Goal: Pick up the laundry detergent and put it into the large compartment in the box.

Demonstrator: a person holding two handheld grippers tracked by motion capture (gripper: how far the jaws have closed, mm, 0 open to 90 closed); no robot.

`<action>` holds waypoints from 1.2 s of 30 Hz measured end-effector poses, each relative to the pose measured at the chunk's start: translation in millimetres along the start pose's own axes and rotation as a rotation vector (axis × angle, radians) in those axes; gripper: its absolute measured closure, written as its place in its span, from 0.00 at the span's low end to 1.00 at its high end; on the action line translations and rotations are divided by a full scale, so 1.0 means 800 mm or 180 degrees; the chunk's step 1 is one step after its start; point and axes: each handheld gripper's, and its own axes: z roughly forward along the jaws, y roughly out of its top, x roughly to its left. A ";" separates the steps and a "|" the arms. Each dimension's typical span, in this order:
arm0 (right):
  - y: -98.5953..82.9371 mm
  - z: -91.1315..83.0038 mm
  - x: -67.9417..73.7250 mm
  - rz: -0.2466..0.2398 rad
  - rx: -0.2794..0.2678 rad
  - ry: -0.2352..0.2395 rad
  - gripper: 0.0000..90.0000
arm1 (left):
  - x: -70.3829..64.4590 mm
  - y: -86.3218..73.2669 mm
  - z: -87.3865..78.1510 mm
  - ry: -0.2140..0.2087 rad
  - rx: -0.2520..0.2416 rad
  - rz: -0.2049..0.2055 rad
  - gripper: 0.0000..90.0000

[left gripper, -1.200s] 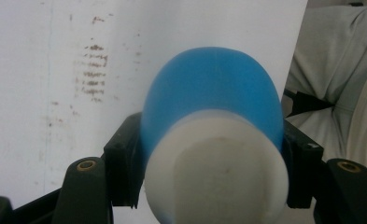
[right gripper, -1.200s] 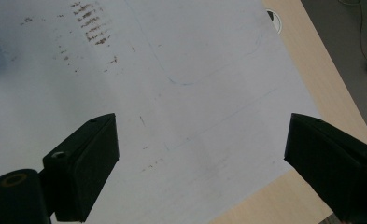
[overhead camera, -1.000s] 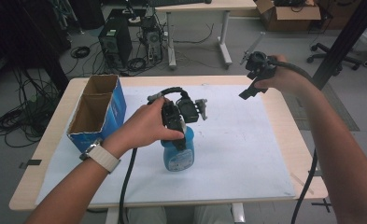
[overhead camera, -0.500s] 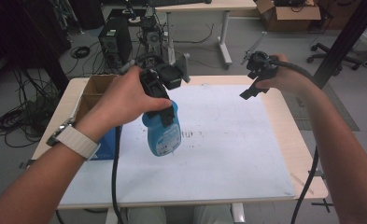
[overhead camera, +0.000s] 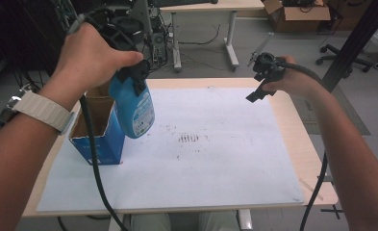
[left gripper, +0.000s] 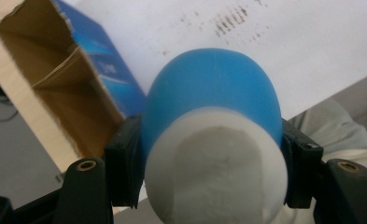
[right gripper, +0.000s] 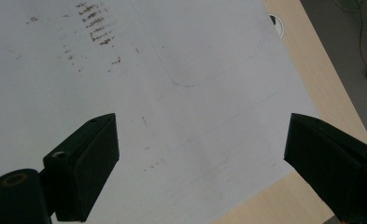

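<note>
Above the counter (overhead camera: 292, 159) at nine o'clock, the left claw (overhead camera: 131, 79) is gripping a blue bottle (overhead camera: 133, 108) beside the box (overhead camera: 97, 139). At two o'clock, the right claw (overhead camera: 258, 79) is hanging released.

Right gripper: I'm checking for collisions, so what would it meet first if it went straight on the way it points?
Probably the white paper sheet on the table. The open right gripper holds nothing, and nothing stands between it and the sheet, though depth is unclear.

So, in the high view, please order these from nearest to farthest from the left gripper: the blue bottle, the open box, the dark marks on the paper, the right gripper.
1. Blue bottle: held in the left gripper, hanging below it.
2. Open box: just below, at the table's left.
3. Dark marks: mid-paper, to the right.
4. Right gripper: far right, above the table's edge.
</note>
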 end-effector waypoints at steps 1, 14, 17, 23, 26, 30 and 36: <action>0.001 0.000 0.000 -0.0007 -0.0002 0.0000 0.11 | 0.007 -0.001 -0.003 -0.0006 0.0007 -0.0097 0.42; 0.004 0.003 -0.002 -0.0014 -0.0009 0.0002 0.11 | 0.074 -0.004 -0.011 -0.0005 0.0068 -0.0824 0.42; 0.004 0.004 -0.004 0.0004 0.0000 0.0003 0.11 | 0.089 -0.004 -0.010 0.0023 0.0075 -0.0989 0.42; 0.007 0.006 -0.004 -0.0013 0.0015 0.0014 0.11 | 0.109 -0.003 -0.007 0.0120 0.0086 -0.1183 0.42; 0.007 0.008 -0.005 -0.0020 0.0020 0.0018 0.11 | 0.119 -0.005 -0.005 0.0146 0.0022 -0.1247 0.42; 0.007 0.008 -0.007 -0.0011 0.0037 0.0013 0.11 | 0.132 -0.009 -0.001 0.0209 -0.0015 -0.1327 0.42; 0.009 0.008 -0.007 -0.0006 0.0035 0.0001 0.11 | 0.149 -0.011 0.008 0.0322 -0.0058 -0.1453 0.42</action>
